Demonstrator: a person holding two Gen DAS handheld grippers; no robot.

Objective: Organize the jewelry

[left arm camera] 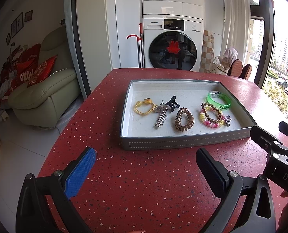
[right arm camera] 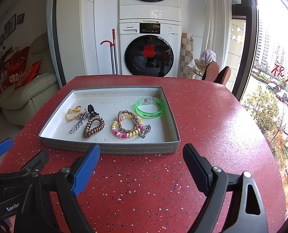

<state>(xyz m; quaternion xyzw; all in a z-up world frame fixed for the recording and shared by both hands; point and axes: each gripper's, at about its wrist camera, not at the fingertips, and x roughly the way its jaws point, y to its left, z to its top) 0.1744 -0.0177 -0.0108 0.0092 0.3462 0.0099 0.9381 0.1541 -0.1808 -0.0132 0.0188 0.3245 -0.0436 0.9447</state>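
Observation:
A grey tray [left arm camera: 182,143] [right arm camera: 136,149] with a white floor sits on the red speckled table [left arm camera: 144,184] [right arm camera: 211,116]. In it lie a yellow hair tie [left arm camera: 143,106] [right arm camera: 71,114], a silver hair clip [left arm camera: 160,116] [right arm camera: 77,125], a black claw clip [left arm camera: 173,103] [right arm camera: 92,110], a brown spiral hair tie [left arm camera: 184,119] [right arm camera: 94,126], a pink-yellow bead bracelet with a braided band [left arm camera: 211,115] [right arm camera: 127,124] and a green bangle [left arm camera: 219,100] [right arm camera: 148,107]. My left gripper [left arm camera: 145,165] and right gripper [right arm camera: 142,161] both stand open and empty, just short of the tray's near wall.
Stacked white washing machines [left arm camera: 173,44] [right arm camera: 149,52] and a red-handled mop [left arm camera: 140,44] stand behind the table. A cream armchair [left arm camera: 44,97] with red cushions is at the left. A big window [right arm camera: 276,68] is at the right, by the table's rounded edge.

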